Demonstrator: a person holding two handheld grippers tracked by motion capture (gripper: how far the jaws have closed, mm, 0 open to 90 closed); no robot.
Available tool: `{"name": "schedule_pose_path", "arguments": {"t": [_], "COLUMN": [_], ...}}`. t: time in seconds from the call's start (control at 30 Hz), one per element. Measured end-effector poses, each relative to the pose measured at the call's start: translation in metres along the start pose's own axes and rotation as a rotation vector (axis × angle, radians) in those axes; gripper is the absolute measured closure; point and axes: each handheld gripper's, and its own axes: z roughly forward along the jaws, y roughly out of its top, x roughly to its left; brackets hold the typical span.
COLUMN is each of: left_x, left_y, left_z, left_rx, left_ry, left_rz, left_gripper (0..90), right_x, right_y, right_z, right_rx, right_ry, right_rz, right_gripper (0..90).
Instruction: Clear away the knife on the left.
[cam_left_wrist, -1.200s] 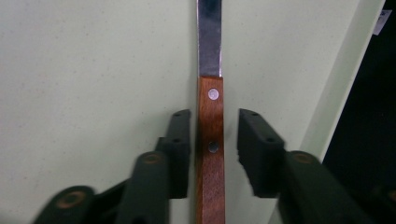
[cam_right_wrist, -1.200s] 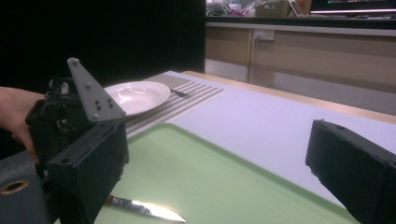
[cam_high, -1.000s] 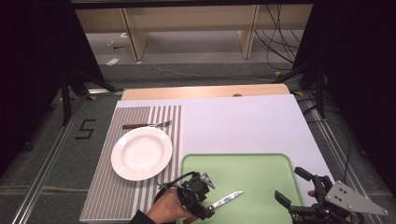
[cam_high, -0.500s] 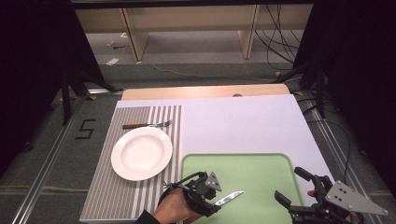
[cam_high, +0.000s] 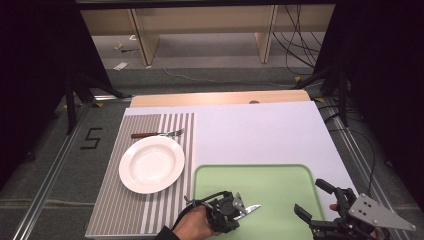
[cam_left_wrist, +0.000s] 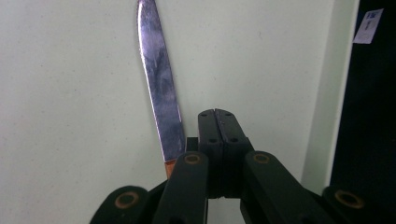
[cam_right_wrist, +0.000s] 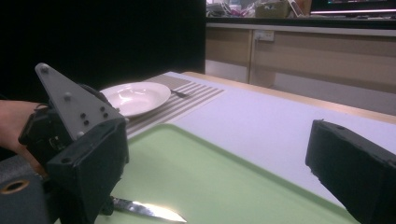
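A table (cam_high: 260, 130) seen from above, with a pale covering. At its near edge a hand (cam_high: 192, 225) holds the left hand-held gripper (cam_high: 235, 212), whose jaws are closed on a knife (cam_high: 248, 209); the blade points away from it toward the right hand-held gripper (cam_high: 312, 200). That one sits well apart at the near right corner, jaws spread wide and holding nothing. Both reach over a green tray (cam_high: 270, 180). Beyond the left hand-held gripper, on its outer side, a white plate (cam_high: 151, 164) rests on a striped placemat (cam_high: 115, 210), with a fork (cam_high: 157, 134) lying just past the plate.
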Motion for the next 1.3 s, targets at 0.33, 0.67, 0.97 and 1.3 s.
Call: {"name": "schedule_pose_path", "arguments": {"t": [0.33, 0.67, 0.97, 1.3], "left_x": [0.004, 0.009, 0.017, 0.033], "left_y": [-0.003, -0.005, -0.012, -0.018], "left_z": [0.002, 0.000, -0.007, -0.014], "left_rx": [0.019, 0.039, 0.075, 0.043], "left_ry": [0.019, 0.023, 0.033, 0.072], "left_rz": [-0.029, -0.056, -0.079, -0.136], "left_gripper": [89.8, 89.8, 89.7, 89.7], "right_x": [0.000, 0.000, 0.001, 0.000], "right_y": [0.000, 0.000, 0.000, 0.000], "right_z": [0.000, 0.000, 0.000, 0.000], "right_rx": [-0.001, -0.002, -0.005, -0.002], "right_ry": [0.001, 0.001, 0.001, 0.003], "right_rz": [0.001, 0.000, 0.001, 0.000], "right_gripper": [7.0, 7.0, 7.0, 7.0]}}
